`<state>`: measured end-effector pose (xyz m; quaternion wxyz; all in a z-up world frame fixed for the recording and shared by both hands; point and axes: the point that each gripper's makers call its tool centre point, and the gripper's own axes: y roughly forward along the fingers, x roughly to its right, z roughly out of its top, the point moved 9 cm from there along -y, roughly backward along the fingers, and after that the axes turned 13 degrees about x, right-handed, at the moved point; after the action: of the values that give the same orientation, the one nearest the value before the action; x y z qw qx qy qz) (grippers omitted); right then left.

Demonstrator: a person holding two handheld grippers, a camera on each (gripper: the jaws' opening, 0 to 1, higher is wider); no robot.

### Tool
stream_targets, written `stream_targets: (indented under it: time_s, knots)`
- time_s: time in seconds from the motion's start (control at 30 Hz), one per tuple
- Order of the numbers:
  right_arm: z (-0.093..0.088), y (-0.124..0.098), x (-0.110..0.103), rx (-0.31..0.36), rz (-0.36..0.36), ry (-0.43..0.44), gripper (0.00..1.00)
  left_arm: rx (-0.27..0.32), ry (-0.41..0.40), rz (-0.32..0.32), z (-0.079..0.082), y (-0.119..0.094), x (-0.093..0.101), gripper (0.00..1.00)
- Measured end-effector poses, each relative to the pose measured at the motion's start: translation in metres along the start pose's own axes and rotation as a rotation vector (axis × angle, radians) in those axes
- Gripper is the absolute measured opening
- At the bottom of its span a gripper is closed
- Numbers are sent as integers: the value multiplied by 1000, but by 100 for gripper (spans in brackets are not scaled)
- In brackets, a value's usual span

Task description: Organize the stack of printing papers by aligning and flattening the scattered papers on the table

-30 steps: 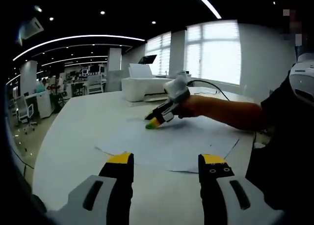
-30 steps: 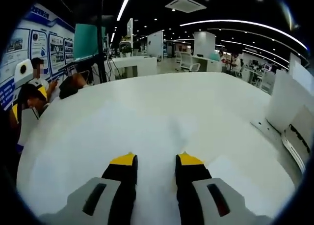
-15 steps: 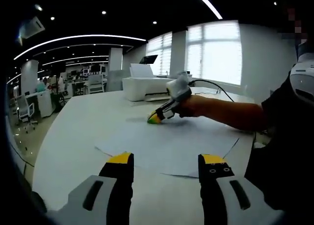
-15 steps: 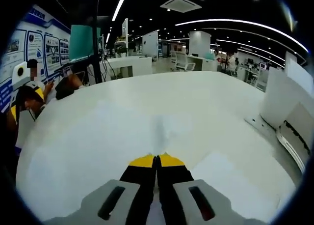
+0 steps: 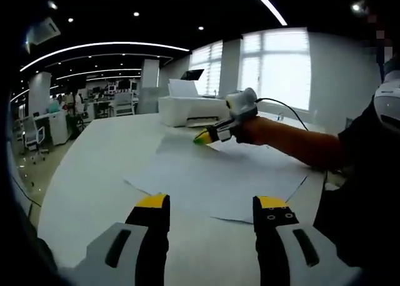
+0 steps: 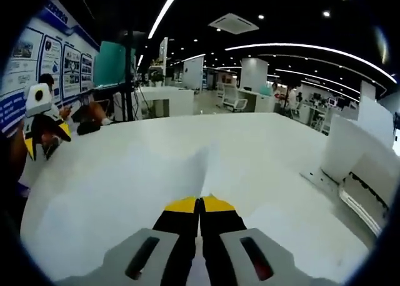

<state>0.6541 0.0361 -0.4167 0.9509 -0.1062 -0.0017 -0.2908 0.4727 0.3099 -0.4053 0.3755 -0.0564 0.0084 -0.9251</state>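
Observation:
Several white printing papers (image 5: 231, 180) lie loosely overlapped on the white table (image 5: 94, 173), just beyond my left gripper (image 5: 212, 203). That gripper hangs open above the near edge of the sheets, with nothing between its fingers. My right gripper (image 5: 201, 138) reaches in from the right at the far side of the pile. It is shut on the far edge of the top sheet and holds that edge raised off the table. In the right gripper view the jaws (image 6: 200, 203) are pressed together on the sheet (image 6: 205, 170), which bows up in a ridge ahead of them.
A white printer (image 5: 190, 109) stands on the table behind the papers and appears at the right edge (image 6: 362, 167) in the right gripper view. A person's arm (image 5: 294, 145) crosses from the right. The left gripper (image 6: 42, 131) is visible at the far left. Office desks lie beyond.
My right gripper closed on the top sheet's far edge, then lifted it and drew it toward the printer. The left gripper has stayed open in place.

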Motion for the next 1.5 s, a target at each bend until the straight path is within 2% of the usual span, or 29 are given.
stream_targets:
  time_s: [0.2, 0.4, 0.9, 1.1, 1.5]
  knots:
    - [17, -16, -4, 64, 8, -24, 0, -3, 0, -6, 0, 6, 2, 59]
    - [30, -24, 2, 130, 17, -27, 0, 0, 3, -7, 3, 10, 5, 61]
    - [66, -57, -16, 264, 64, -64, 0, 2, -4, -1, 4, 19, 4, 63]
    - [75, -70, -24, 309, 91, -53, 0, 7, -16, 3, 3, 24, 4, 64]
    - [91, -89, -40, 343, 129, -95, 0, 21, 70, 10, 26, 25, 8, 65]
